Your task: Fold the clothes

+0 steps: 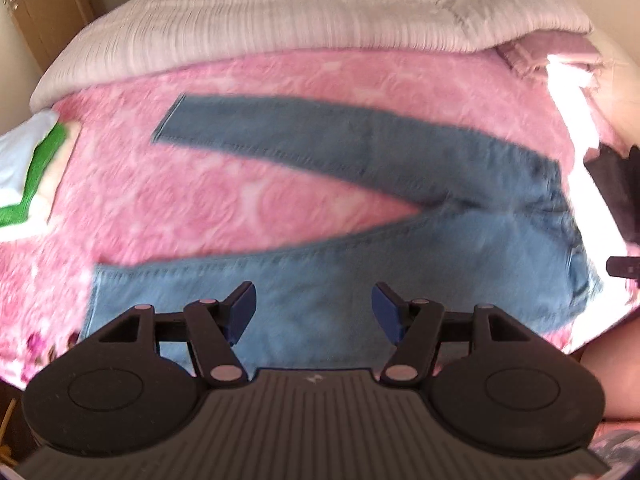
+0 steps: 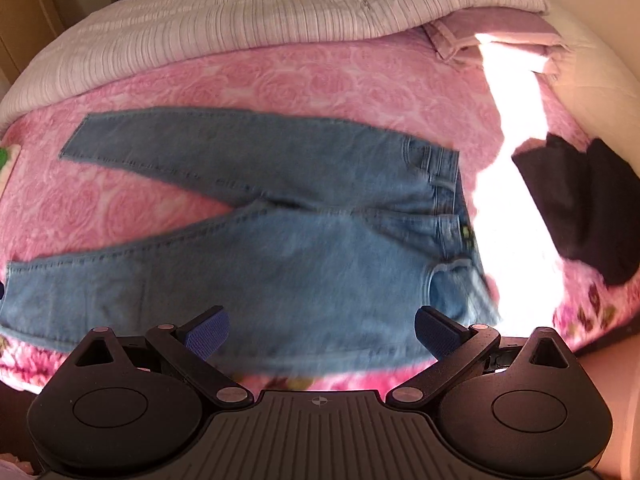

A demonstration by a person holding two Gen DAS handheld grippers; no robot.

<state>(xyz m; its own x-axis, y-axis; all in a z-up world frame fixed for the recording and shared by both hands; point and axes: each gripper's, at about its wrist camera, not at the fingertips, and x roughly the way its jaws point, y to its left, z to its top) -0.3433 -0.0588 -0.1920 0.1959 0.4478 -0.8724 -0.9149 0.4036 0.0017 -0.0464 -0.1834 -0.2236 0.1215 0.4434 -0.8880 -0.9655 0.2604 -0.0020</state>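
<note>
Left gripper [image 1: 314, 312] and right gripper [image 2: 322, 334] gape wide, empty, above jeans [image 2: 280, 216] ahead, spread flat, legs apart; folding not begun.

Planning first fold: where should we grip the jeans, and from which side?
Likely the near leg's outer seam. The jeans lie flat on the pink blanket, legs splayed in a V, waistband to the right. The left gripper sits near the hem, the right gripper near the hip, both open: come from the near edge, then lift that leg over the far one.

Denim jeans [image 2: 280, 248]; plush embossed blanket [image 2: 320, 80]; ribbed quilt [image 2: 240, 12].
</note>
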